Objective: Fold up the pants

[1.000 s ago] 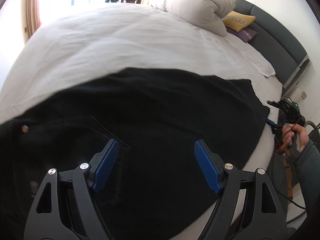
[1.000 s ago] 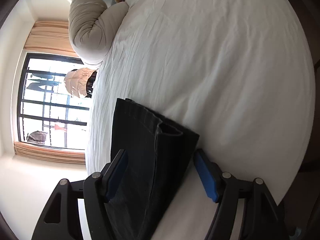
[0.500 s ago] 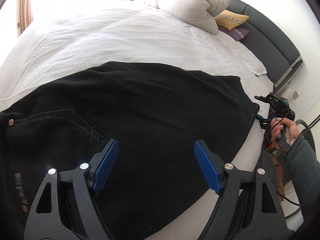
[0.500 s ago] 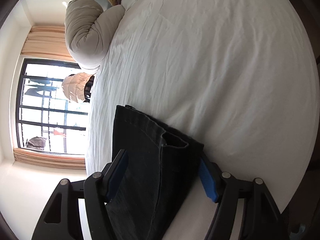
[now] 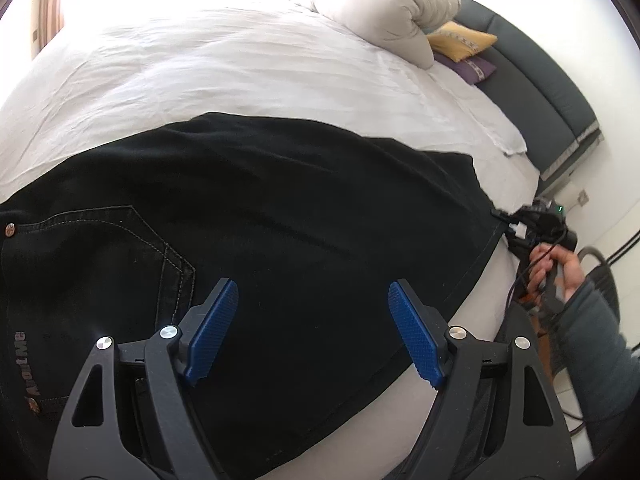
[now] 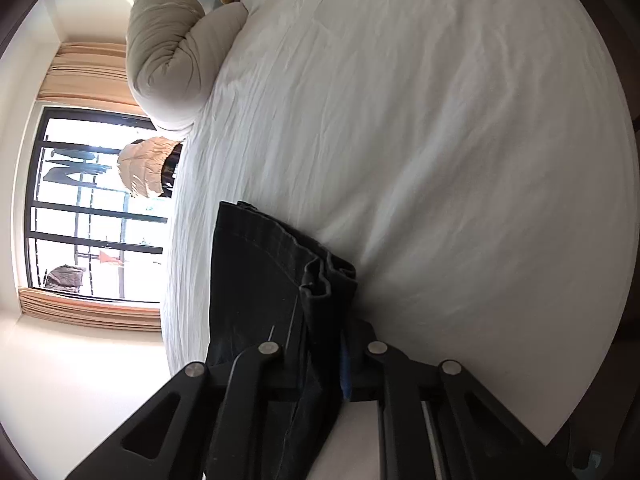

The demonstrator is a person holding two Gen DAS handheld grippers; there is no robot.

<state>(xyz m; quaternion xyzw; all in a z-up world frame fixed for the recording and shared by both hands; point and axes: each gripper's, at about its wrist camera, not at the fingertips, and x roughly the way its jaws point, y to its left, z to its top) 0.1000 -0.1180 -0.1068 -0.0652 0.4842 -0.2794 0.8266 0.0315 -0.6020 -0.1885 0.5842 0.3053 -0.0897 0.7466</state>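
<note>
Across the white bed (image 5: 248, 64) that fills both views, you have black jeans (image 5: 280, 216) spread flat along the near edge, waistband end to the left and leg hems to the right, close to the mattress corner. Behind them sits a rolled beige duvet (image 5: 384, 12) near the dark grey headboard (image 5: 536, 80), with a yellow cushion (image 5: 460, 42) lying on a purple cushion (image 5: 470, 68) just beside the roll. Through the right wrist camera the window (image 6: 92, 208) with dark bars shows at the left, framed by peach curtains (image 6: 92, 76), and a tan jacket (image 6: 146, 168) hangs in front of the glass.

Your left gripper (image 5: 314, 334) hangs over the seat of the jeans with its blue pads (image 5: 214, 330) spread wide and nothing between them; whether it touches the cloth cannot be told. To its left you can see the back pocket (image 5: 116, 264) with pale stitching and a copper rivet (image 5: 10, 230).

Your right gripper (image 6: 320, 360) is closed tight on the stacked leg hems (image 6: 316, 276), denim bunched between the fingers, with only a sliver of a blue pad showing. From the left wrist camera, your right hand (image 5: 560, 270) grips that tool's handle at the bed's corner.
</note>
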